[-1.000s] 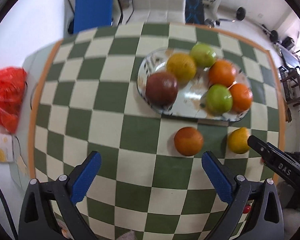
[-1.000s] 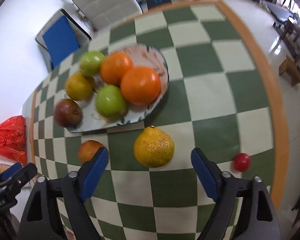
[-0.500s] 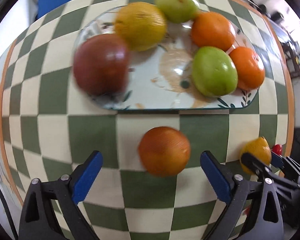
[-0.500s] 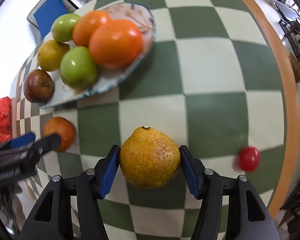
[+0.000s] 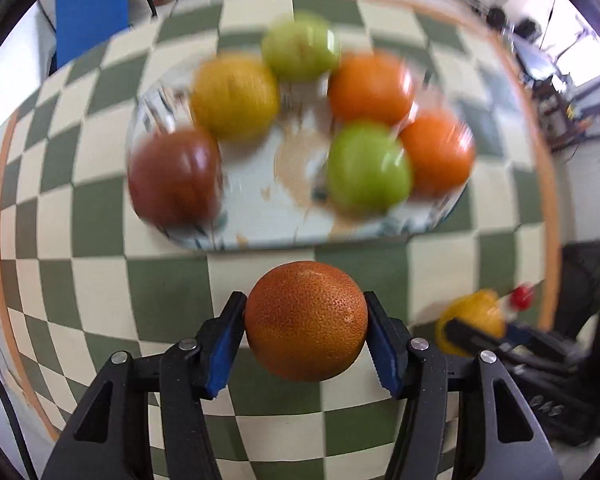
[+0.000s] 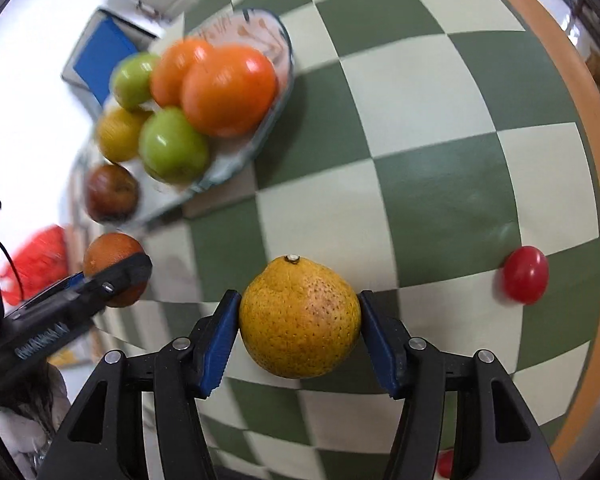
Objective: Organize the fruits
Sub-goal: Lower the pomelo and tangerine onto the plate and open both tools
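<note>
My left gripper (image 5: pixel 305 340) is shut on a dark orange (image 5: pixel 306 320), held just in front of the glass plate (image 5: pixel 260 224). That plate carries several fruits: a dark red apple (image 5: pixel 176 176), a yellow citrus (image 5: pixel 236 96), two green apples and two oranges. In the right wrist view my right gripper (image 6: pixel 300 336) is shut on a speckled yellow citrus (image 6: pixel 300 316) above the checkered tablecloth (image 6: pixel 440 80). The left gripper's finger (image 6: pixel 116 276) and its dark orange (image 6: pixel 110 254) show at the left there. A small red tomato (image 6: pixel 526 274) lies to the right of the yellow citrus.
The table's orange rim (image 6: pixel 580 92) curves close on the right, near the tomato. A red plastic bag (image 6: pixel 40 264) lies off the table's left end. A blue chair (image 5: pixel 90 8) stands behind the table. The plate (image 6: pixel 256 140) sits at the upper left in the right wrist view.
The left gripper advanced on the dark orange and shut on it. The right gripper, shut on the yellow citrus half a second ago, still holds it; the view has tilted.
</note>
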Available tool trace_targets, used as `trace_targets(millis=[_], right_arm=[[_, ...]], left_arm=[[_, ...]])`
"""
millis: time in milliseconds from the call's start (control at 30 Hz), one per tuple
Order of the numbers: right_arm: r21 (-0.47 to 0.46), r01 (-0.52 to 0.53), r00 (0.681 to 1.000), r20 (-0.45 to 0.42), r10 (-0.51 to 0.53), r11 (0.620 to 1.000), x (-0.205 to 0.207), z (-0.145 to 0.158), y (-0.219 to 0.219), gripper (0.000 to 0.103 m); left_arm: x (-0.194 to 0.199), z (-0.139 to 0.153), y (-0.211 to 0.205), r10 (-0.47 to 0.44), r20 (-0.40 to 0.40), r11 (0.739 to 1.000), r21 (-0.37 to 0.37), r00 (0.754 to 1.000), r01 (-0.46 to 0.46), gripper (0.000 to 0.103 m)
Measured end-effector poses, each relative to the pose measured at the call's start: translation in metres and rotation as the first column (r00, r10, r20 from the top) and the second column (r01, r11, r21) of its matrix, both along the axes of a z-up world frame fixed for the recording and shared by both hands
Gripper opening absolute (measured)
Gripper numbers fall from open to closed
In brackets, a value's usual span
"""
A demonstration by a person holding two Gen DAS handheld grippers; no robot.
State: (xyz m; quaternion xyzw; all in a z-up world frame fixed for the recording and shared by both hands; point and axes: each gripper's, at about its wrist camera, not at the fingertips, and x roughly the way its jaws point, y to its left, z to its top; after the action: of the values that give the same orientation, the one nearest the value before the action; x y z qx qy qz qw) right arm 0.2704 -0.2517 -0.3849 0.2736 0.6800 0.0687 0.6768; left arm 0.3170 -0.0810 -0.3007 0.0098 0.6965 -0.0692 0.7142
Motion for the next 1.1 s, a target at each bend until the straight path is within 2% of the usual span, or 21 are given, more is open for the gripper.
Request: trace_targets(millis=[100, 167, 300, 400, 533, 667, 700, 733, 800, 1000, 1100], right_arm=[[0.058, 0.048, 0.997, 0.059, -0.052, 0.997, 0.016, 0.024, -0.004, 0.062], [0.058, 0.050, 0.993, 0.109, -0.056, 0.997, 0.037, 0.040, -0.004, 0.062], [0.001, 0.040, 0.983, 0.182, -0.040, 0.999, 0.090, 0.059, -0.004, 0.062], [-0.036, 0.032, 0.982, 0.188, -0.025, 0.999, 0.129, 0.057, -0.008, 0.062], [-0.091, 0.001, 0.984, 0.179, 0.015, 0.996, 0.166, 0.049, -0.004, 0.062], [-0.111, -0.033, 0.988, 0.147, 0.049, 0.993, 0.180, 0.046, -0.020, 0.062], [-0.117, -0.041, 0.989, 0.139, 0.057, 0.992, 0.184, 0.043, -0.019, 0.062], [-0.120, -0.047, 0.989, 0.133, 0.063, 0.992, 0.189, 0.040, -0.019, 0.062], [-0.124, -0.061, 0.990, 0.116, 0.075, 0.990, 0.195, 0.033, -0.018, 0.062], [-0.108, -0.086, 0.991, 0.091, 0.096, 0.990, 0.196, 0.024, -0.014, 0.063], [-0.114, -0.084, 0.991, 0.096, 0.095, 0.990, 0.194, 0.030, -0.014, 0.070]], left_arm=[[0.029, 0.022, -0.002, -0.002, 0.038, 1.000, 0.001, 0.999, 0.001, 0.055], [0.048, 0.023, 0.000, 0.000, 0.053, 1.000, 0.028, 0.999, -0.001, 0.055], [0.083, 0.009, 0.007, 0.013, 0.012, 0.999, 0.046, 1.000, -0.014, 0.055], [0.098, -0.001, 0.010, 0.006, -0.004, 0.997, 0.079, 1.000, -0.005, 0.055], [0.103, -0.011, 0.011, 0.010, -0.023, 0.996, 0.086, 1.000, -0.008, 0.056], [0.106, -0.011, 0.013, 0.034, -0.031, 0.997, 0.070, 0.999, -0.032, 0.056], [0.106, -0.009, 0.014, 0.045, -0.029, 0.997, 0.062, 0.999, -0.043, 0.059], [0.108, -0.009, 0.015, 0.052, -0.025, 0.997, 0.059, 0.998, -0.050, 0.068], [0.110, -0.008, 0.018, 0.062, -0.020, 0.996, 0.058, 0.998, -0.061, 0.078], [0.111, 0.000, 0.029, 0.095, -0.009, 0.995, 0.043, 0.995, -0.095, 0.078], [0.110, 0.004, 0.036, 0.112, 0.001, 0.992, 0.052, 0.994, -0.112, 0.091]])
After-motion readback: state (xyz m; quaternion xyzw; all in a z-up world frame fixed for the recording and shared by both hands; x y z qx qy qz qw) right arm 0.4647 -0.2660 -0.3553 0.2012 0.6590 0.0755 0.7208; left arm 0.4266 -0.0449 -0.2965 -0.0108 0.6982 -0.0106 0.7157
